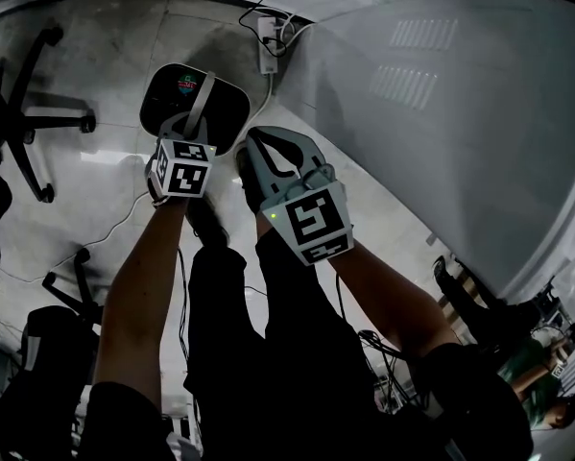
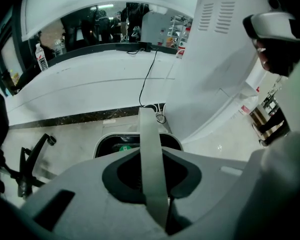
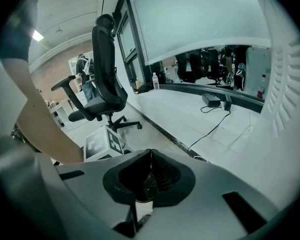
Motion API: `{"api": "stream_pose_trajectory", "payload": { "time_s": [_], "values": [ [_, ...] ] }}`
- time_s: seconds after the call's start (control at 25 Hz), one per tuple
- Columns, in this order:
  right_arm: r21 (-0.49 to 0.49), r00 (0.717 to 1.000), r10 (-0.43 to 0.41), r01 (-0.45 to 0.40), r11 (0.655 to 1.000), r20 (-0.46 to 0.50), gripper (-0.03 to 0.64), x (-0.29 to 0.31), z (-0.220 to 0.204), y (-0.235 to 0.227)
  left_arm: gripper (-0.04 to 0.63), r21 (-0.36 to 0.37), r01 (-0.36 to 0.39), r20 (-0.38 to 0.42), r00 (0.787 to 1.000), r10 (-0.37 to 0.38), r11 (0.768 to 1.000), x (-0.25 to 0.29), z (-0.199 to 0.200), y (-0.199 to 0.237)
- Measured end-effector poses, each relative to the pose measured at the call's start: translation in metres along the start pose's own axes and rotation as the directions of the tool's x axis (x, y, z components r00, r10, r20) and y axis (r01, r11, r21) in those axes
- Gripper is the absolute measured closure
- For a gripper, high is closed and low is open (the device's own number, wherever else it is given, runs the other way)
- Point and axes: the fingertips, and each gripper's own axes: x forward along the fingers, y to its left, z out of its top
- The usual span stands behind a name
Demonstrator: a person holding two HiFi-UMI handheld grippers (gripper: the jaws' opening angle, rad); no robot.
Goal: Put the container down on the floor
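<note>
A black container [image 1: 186, 96] with a pale rim hangs by its grey strap handle [image 1: 200, 97] over the tiled floor; I cannot tell whether its base touches the floor. My left gripper [image 1: 195, 121] is shut on that handle, directly above the container. In the left gripper view the handle [image 2: 151, 149] runs up between the closed jaws of the left gripper [image 2: 154, 184], with the container [image 2: 120, 144] showing beyond them. My right gripper [image 1: 255, 138] hovers just right of the container, shut and holding nothing. Its jaws meet tip to tip in the right gripper view [image 3: 150, 153].
A curved white desk [image 1: 460, 113] fills the right side. A power strip with cables [image 1: 267, 44] lies on the floor behind the container. An office chair base [image 1: 33, 113] stands at the left, and a black office chair [image 3: 107, 79] is nearby. The person's legs are below the grippers.
</note>
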Motion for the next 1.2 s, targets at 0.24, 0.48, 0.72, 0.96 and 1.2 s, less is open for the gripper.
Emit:
{"api": "stream_pose_trajectory", "payload": {
  "time_s": [0.24,0.48,0.72,0.96,1.2],
  "values": [
    [0.007,1.0,0.002,-0.002,1.0,-0.011,0.611,-0.001,-0.008,-0.001,0.527,0.022,-0.039,-0.025,0.999,0.04,0.999,0.002,-0.004,0.005],
    [0.002,1.0,0.006,-0.006,1.0,-0.015,0.611,-0.004,-0.009,0.0,0.454,0.016,-0.033,-0.046,0.998,0.034,0.999,0.0,-0.011,0.003],
    [-0.03,1.0,0.017,-0.017,0.999,-0.007,0.611,-0.01,0.001,0.004,0.406,0.023,-0.064,-0.027,0.998,0.065,0.998,-0.021,-0.003,0.011],
    [-0.053,1.0,0.003,-0.002,0.999,0.005,0.611,-0.028,0.024,0.006,0.387,0.024,-0.043,0.025,0.999,0.042,0.999,-0.062,0.012,0.008],
    [-0.043,0.999,0.008,-0.007,0.999,0.033,0.611,-0.053,0.058,0.014,0.379,-0.019,-0.03,0.123,0.992,0.033,0.999,-0.128,0.038,-0.009]
  ]
}}
